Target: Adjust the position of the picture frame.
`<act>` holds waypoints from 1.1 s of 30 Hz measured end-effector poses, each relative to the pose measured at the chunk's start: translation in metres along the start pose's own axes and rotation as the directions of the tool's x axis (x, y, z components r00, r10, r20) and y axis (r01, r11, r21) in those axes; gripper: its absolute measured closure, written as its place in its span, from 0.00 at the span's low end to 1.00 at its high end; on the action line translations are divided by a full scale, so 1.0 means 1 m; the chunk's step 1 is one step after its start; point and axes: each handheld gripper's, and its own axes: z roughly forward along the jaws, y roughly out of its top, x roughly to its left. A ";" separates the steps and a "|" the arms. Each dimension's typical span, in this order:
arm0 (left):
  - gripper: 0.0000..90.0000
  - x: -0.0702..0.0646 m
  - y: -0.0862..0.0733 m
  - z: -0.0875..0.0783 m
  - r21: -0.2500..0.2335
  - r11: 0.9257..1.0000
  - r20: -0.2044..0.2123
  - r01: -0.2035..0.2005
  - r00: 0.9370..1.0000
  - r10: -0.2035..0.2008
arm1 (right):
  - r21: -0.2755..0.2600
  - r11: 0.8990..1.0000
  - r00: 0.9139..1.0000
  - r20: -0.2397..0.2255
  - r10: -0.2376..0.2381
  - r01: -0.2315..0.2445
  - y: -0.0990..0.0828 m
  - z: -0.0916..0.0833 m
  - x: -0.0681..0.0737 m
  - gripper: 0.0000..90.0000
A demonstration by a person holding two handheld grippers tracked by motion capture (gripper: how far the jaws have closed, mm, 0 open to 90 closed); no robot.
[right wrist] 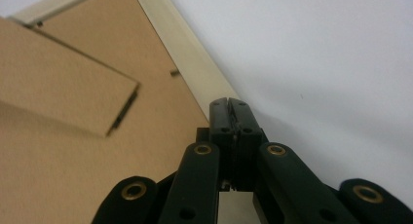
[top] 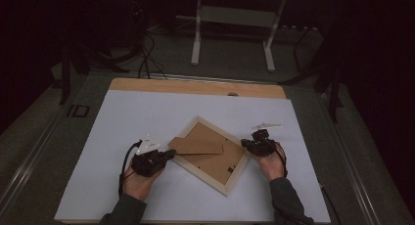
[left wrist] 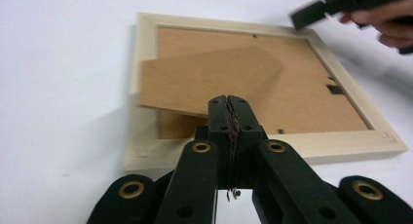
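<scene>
A pale wooden picture frame (top: 230, 183) lies face down and askew on the white tabletop (top: 147, 112). Its brown backing board (top: 215, 161) faces up. A brown stand flap (top: 195, 146) rests across the board's left part, raised a little at its near edge (left wrist: 209, 78). My left gripper (top: 169, 154) is shut, its tips (left wrist: 229, 100) at the flap's left end, with nothing seen between the jaws. My right gripper (top: 244, 143) is shut over the frame's right corner. Its tips (right wrist: 229, 103) sit at the frame's rim (right wrist: 190, 58), beside the flap (right wrist: 58, 73).
A small white piece (top: 266, 125) lies on the table behind the right hand. A wooden strip (top: 195, 86) runs along the table's far edge. Beyond it stand the white legs of another desk (top: 196, 39) on a dark floor.
</scene>
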 end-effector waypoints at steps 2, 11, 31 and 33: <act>1.00 0.005 0.001 -0.003 -0.008 1.000 -0.013 0.007 1.000 -0.007 | 0.001 1.000 1.000 0.002 -0.001 0.001 -0.003 -0.003 -0.002 1.00; 1.00 0.029 -0.004 -0.005 -0.009 0.999 -0.078 0.047 0.996 -0.048 | 0.008 1.000 1.000 -0.002 -0.003 0.003 -0.017 -0.014 0.000 1.00; 0.99 0.050 -0.018 0.027 0.095 0.993 -0.111 0.075 0.992 -0.065 | 0.033 0.999 1.000 0.012 0.001 -0.002 -0.041 -0.032 0.003 1.00; 1.00 0.051 -0.019 0.029 0.104 0.992 -0.119 0.076 0.991 -0.064 | 0.040 0.999 1.000 0.015 0.014 -0.015 -0.045 -0.033 0.001 1.00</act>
